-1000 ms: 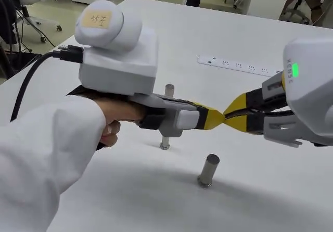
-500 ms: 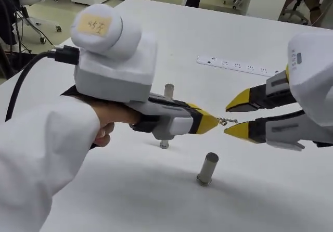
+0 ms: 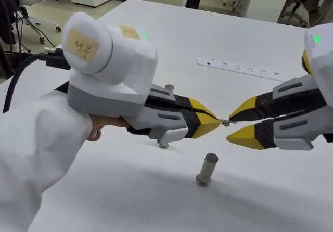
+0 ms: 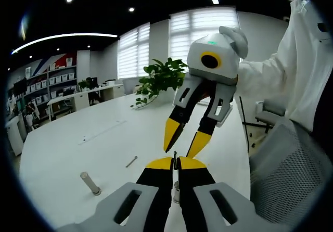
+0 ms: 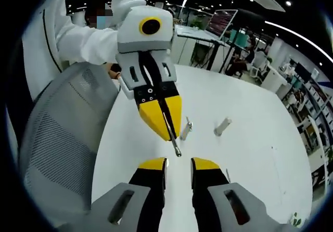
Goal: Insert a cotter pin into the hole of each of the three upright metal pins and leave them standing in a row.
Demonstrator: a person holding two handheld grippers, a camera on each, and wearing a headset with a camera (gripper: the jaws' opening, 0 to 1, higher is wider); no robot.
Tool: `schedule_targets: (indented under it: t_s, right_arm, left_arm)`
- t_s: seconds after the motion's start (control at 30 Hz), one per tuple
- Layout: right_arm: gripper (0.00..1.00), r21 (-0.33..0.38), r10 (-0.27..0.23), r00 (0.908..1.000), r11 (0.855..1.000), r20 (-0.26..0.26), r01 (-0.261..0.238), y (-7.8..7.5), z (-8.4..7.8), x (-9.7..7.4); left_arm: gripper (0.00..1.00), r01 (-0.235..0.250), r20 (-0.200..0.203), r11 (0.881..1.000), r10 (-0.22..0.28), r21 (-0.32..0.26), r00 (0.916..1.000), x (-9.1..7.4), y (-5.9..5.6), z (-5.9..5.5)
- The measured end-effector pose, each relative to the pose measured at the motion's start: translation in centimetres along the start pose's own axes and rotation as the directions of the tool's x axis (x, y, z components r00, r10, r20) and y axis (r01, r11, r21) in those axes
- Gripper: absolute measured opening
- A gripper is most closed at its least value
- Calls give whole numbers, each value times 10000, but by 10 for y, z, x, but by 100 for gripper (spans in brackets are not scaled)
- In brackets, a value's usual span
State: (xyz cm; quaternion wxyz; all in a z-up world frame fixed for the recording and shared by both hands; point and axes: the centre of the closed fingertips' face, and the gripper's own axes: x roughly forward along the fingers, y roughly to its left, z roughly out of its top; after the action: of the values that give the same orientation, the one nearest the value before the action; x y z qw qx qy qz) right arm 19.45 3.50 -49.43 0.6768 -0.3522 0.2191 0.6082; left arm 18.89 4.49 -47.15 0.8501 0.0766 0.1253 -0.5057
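Above the worktop (image 3: 156,44), a thin silvery cotter pin (image 3: 224,121) juts from the clamped jaws of the left gripper (image 3: 213,121); the right gripper (image 3: 230,127) jaws gape, empty.

The left gripper (image 3: 216,121) holds a cotter pin (image 3: 225,121) close to the parted fingers (image 3: 248,107) of the right gripper (image 3: 229,127).

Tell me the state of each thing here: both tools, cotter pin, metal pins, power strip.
Left tool, shut on the cotter pin.
Right tool, open, facing the cotter pin's tip.
Cotter pin, gripped at one end, off the table.
Near metal pin, upright.
Middle metal pin, standing, partly behind the left tool.
Far metal pin, top showing behind the left tool.
Power strip, lying flat.
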Motion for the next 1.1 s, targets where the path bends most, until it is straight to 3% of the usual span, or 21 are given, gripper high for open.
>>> schedule_targets:
  t_s: [0.33,0.43,0.67,1.1]
  right_arm:
    - [8,122,612,9981,9981,47,-612,14,1,4]
    - [4,28,718,9974,9974,58,-718,17,3,5]
    - [0,28,827,9965,9966,150,-828,20,6,4]
    - [0,-155,1380,9904,9903,-106,-1381,33,0,-2]
  left_arm:
    - [0,515,170,9962,-528,702,9985,0,-10,3]
    - [0,487,-61,9936,-483,1015,9988,-1,-10,2]
    - [0,721,-26,9894,-723,1260,9974,-2,-13,5]
    - [0,1459,-843,9727,-1325,1804,9876,1,-23,-8]
